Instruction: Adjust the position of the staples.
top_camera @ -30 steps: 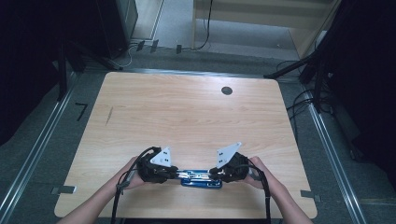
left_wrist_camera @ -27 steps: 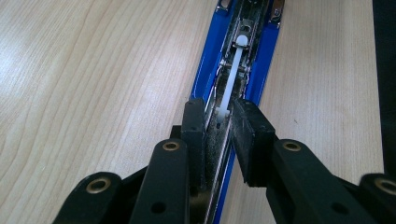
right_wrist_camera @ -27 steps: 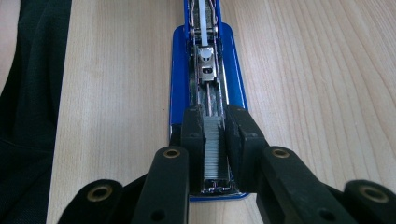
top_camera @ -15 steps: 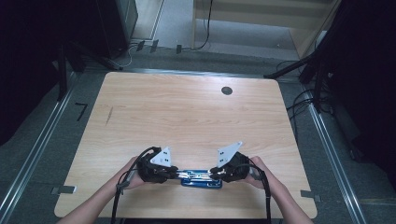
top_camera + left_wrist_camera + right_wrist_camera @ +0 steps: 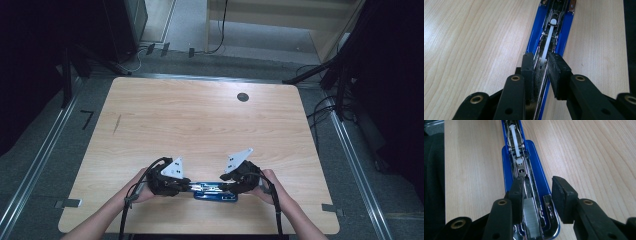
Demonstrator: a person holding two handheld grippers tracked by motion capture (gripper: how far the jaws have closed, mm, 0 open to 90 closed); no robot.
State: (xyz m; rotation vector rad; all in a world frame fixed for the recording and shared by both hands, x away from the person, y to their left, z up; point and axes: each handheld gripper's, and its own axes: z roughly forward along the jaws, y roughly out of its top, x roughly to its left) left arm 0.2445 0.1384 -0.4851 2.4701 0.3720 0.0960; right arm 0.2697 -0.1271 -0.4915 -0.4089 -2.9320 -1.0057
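- Blue stapler [image 5: 216,190] lying opened flat on table [image 5: 200,125], close to near edge, roughly midway along it, long axis parallel to that edge.
- Left gripper [image 5: 541,65] clamped on stapler's metal magazine channel, pads pressing both sides; white pusher rod [image 5: 548,40] running ahead between rails.
- Right gripper [image 5: 536,192] at the opposite end over the wide blue base; jaws just been opening, now apart, staple strip [image 5: 531,216] lying in the channel between them, left pad near the rail, right pad clear of it.
- Hands [image 5: 145,185] on both grippers, facing each other across the stapler.
- Judged step: loading staples, strip just let go into magazine.
- Risk: strip sitting skewed or not fully down in rails, then jamming when pusher slides back or top closes.
- Risk: right jaw dragging strip out on withdrawal if a pad catches it.
- Risk: left clamp twisting thin channel, tipping stapler, spilling staples.
- Risk: stapler near table's near edge, a shove toward person could push it off.
- Dark round hole [image 5: 243,97] toward far right corner, well apart, irrelevant.
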